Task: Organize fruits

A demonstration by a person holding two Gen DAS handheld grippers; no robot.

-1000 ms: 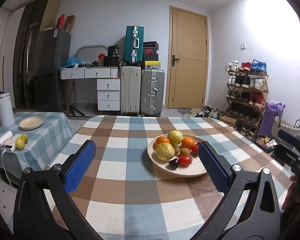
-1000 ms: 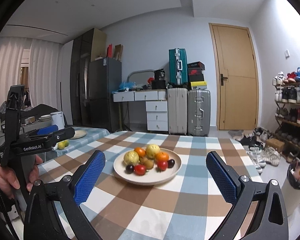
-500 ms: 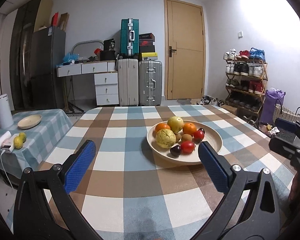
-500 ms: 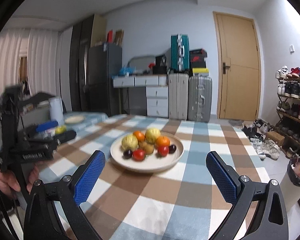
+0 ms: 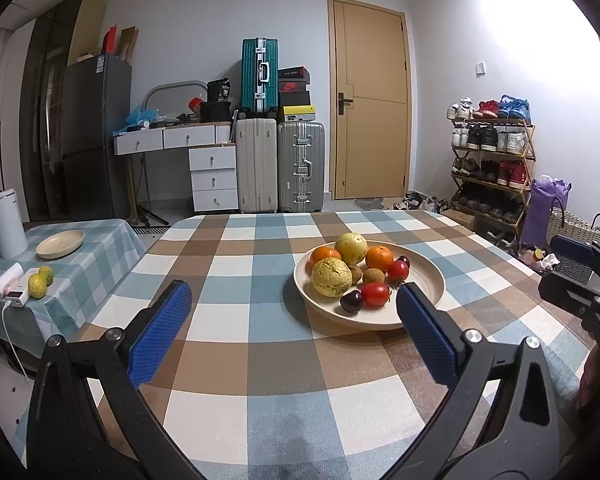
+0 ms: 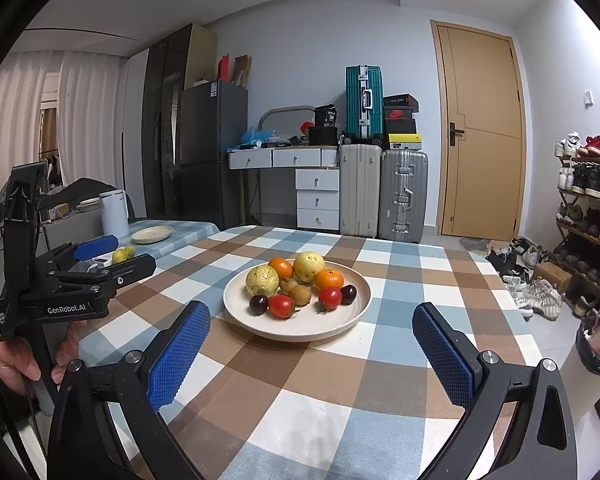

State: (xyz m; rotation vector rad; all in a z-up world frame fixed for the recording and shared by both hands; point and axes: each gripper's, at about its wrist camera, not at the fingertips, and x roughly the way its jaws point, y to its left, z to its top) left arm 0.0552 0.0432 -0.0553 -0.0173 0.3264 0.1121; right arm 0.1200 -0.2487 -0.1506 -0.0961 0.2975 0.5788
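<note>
Cream plate (image 6: pixel 354 312) of fruit (plums (image 6: pixel 259 304), perhaps)

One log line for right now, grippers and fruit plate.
left gripper: open, empty | right gripper: open, empty | fruit plate: full, untouched

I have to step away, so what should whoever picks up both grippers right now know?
Left gripper: open, empty, above the checked table, short of the plate.
Right gripper: open, empty, facing the same plate.
All fruit lies piled on the plate: two oranges, two yellow-green fruits, two tomatoes, small brown and dark ones.
Side table: an empty small plate and two citrus.
Nothing picked yet; all sorting remains.
</note>
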